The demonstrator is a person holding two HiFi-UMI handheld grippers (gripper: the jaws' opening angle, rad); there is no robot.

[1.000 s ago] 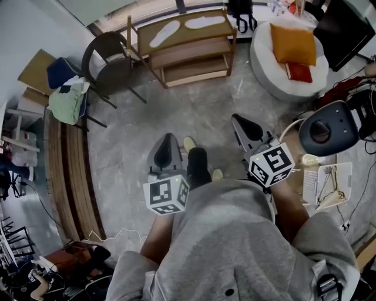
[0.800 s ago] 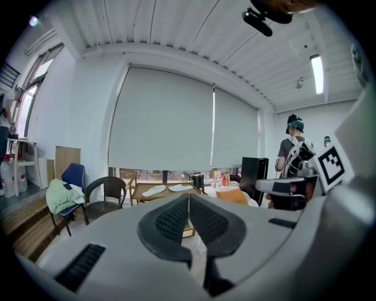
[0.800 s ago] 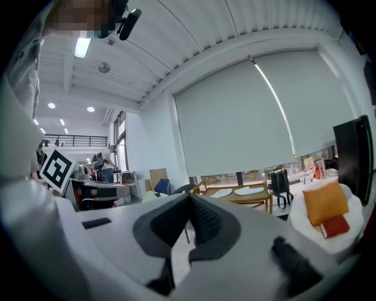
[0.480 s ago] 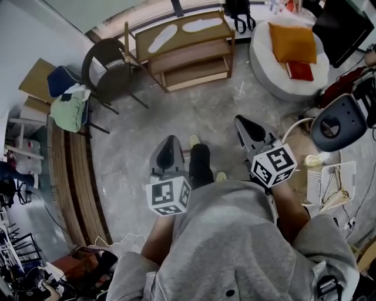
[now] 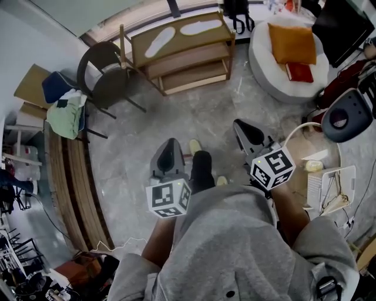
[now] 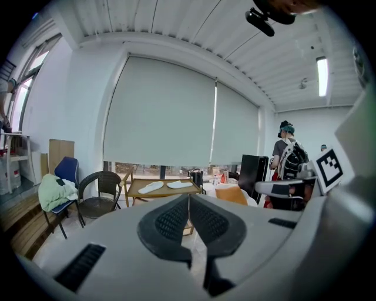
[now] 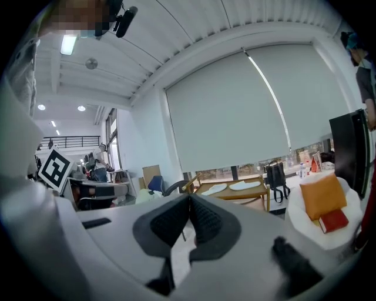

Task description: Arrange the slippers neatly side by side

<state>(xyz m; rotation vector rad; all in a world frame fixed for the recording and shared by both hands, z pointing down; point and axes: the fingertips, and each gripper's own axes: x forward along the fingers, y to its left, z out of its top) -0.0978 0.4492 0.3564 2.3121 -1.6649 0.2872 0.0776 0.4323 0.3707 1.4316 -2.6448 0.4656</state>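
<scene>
Two white slippers [image 5: 160, 40] [image 5: 201, 27] lie apart on the top board of a wooden shelf rack [image 5: 188, 59] at the far side of the floor. The left gripper view shows them small, the slippers [image 6: 151, 187] [image 6: 179, 184] lying end to end; in the right gripper view the slippers [image 7: 214, 189] [image 7: 245, 185] look the same. My left gripper [image 5: 170, 144] and right gripper [image 5: 240, 125] are held level in front of the person's body, well short of the rack. Both are shut with nothing between the pads: left gripper [image 6: 188, 197], right gripper [image 7: 189, 197].
A dark wicker chair [image 5: 106, 67] stands left of the rack, beside a blue chair with green cloth [image 5: 64, 109]. A white pouf [image 5: 264, 64] with an orange cushion [image 5: 292, 44] sits to the right. A grey office chair [image 5: 346, 114] is near my right gripper. A black bag [image 5: 238, 9] hangs behind the rack.
Both grippers have drifted slightly with the person, and the rack looks a little nearer. The jaws stayed shut and hold nothing.
</scene>
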